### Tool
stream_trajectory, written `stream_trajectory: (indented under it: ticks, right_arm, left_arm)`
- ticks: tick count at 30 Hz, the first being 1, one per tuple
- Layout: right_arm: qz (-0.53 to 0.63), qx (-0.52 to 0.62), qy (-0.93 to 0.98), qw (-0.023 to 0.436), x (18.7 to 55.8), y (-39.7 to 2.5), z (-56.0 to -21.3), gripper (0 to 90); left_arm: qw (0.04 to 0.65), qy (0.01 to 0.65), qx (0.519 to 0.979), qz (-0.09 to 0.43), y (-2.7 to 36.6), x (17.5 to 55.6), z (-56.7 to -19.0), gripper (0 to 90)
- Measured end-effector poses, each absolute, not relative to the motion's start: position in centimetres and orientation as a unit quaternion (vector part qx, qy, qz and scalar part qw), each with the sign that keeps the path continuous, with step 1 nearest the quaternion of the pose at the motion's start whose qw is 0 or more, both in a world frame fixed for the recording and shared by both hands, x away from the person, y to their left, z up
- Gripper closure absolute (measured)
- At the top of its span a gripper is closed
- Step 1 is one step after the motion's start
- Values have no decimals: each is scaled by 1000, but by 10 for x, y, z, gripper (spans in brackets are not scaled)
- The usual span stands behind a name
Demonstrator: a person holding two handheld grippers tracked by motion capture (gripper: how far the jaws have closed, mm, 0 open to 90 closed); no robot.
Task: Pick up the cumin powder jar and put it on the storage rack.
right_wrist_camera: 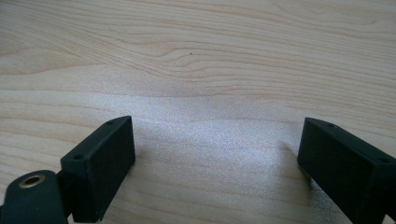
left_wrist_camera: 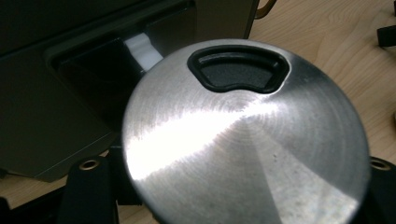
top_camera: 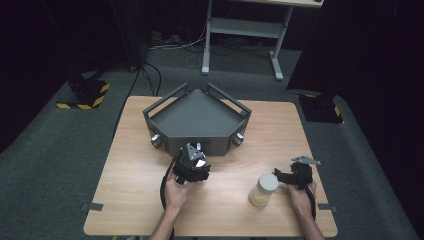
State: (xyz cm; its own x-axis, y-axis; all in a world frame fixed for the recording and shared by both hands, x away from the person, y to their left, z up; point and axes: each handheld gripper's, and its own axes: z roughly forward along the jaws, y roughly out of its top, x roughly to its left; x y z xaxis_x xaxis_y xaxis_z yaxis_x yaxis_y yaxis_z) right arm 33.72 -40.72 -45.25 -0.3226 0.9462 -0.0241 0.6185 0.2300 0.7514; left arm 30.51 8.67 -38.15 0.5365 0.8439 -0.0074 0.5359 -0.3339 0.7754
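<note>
Lid (left_wrist_camera: pixel 245 140) of brushed steel (no readable markings) clamped in left tool (top_camera: pixel 192 167), right tool (right_wrist_camera: pixel 215 158) spread wide over table (right_wrist_camera: pixel 196 56).

A round brushed-metal lid (left_wrist_camera: pixel 243 140) with a black recessed grip is held tilted in the left hand-held gripper (top_camera: pixel 192 162), just before the grey tray (top_camera: pixel 197 117). An uncapped jar (top_camera: pixel 263 189) of pale contents stands upright on the table (top_camera: pixel 130 165), near its front right.

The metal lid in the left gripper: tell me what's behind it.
Behind the metal lid sits the dark grey tray, with a recessed opening and a white piece inside. The lid covers the rest of that recess and the gripper's jaws.
</note>
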Motion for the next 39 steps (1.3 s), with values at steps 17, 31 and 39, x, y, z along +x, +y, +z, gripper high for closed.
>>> stream_trajectory:
  ticks: [17, 31, 39]
  right_arm:
    - [329, 526, 744, 249, 337, -407, -453, 106]
    - [329, 526, 744, 249, 337, -407, -453, 106]
    - [330, 526, 744, 249, 337, -407, -453, 106]
  left_arm:
    - [395, 407, 796, 209, 101, 300, -323, 320]
    - [446, 454, 742, 211, 110, 318, -302, 320]
    - [399, 449, 770, 216, 119, 343, -275, 320]
